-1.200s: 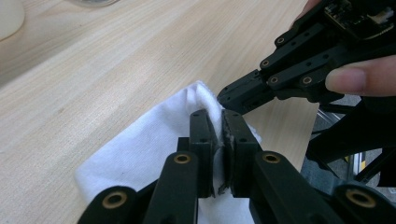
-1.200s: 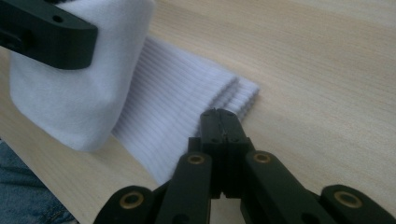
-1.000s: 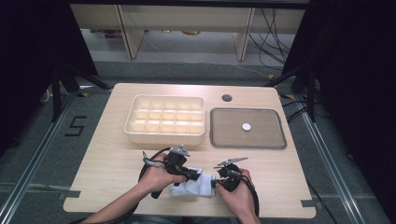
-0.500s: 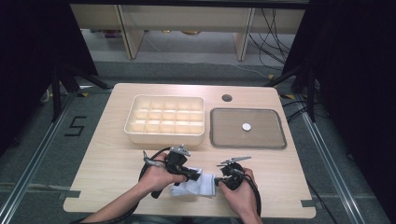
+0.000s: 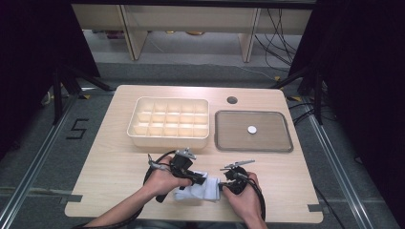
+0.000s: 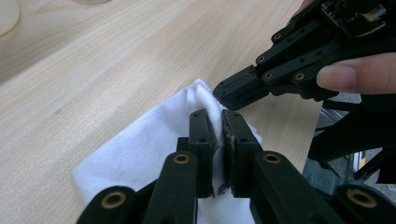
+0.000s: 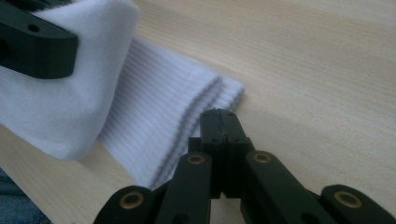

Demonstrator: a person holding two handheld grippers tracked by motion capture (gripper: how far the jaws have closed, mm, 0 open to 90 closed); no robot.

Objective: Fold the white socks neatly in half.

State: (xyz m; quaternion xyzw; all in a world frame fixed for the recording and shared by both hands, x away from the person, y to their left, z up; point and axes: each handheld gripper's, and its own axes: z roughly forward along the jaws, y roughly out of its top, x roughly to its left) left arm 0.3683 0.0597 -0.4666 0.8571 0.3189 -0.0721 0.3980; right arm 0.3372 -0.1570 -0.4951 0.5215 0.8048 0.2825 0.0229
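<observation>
Table (image 5: 110,157): near edge cut off by the frame; compartment box (image 5: 169,122) looks empty, tray (image 5: 253,131) holds one small white disc (image 5: 251,129). White sock (image 5: 199,189) lies at the near edge, partly hidden under both hands. Left gripper (image 6: 218,122) pinches a sock fold; right gripper (image 7: 219,115) is closed at the ribbed cuff, contact unclear.

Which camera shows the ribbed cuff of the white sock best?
The right gripper view: the ribbed cuff lies close up with its ridges clear. The left gripper view shows smooth white fabric, and the high view a small white bundle.
</observation>
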